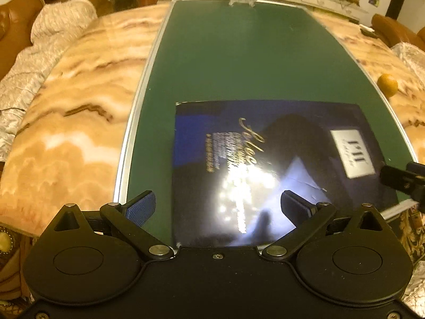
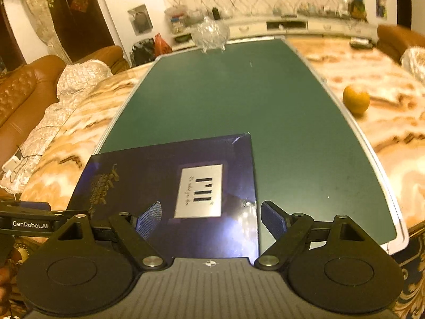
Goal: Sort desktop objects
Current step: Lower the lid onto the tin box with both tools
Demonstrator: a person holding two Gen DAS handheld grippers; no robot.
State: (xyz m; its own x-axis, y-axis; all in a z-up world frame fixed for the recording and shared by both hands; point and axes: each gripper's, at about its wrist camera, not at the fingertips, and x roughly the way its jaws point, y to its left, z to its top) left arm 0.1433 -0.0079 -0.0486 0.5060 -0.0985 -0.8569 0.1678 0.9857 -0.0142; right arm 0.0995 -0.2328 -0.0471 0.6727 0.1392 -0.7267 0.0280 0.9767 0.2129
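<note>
The glossy dark blue book [image 1: 279, 164], flat and rectangular with gold lettering and a pale label, lies on the near end of the green board [image 1: 239, 61], which rests on the marbled orange table [image 1: 79, 111]. Left gripper [image 1: 221, 207] and right gripper [image 2: 211, 219] both hang above the book, jaws spread, holding nothing. An orange [image 2: 356, 102] sits on the table right of the board. A cut-glass bowl [image 2: 211, 36] stands at the board's far edge. Only the right wrist view shows the "GenRobot.AI" marking.
</note>
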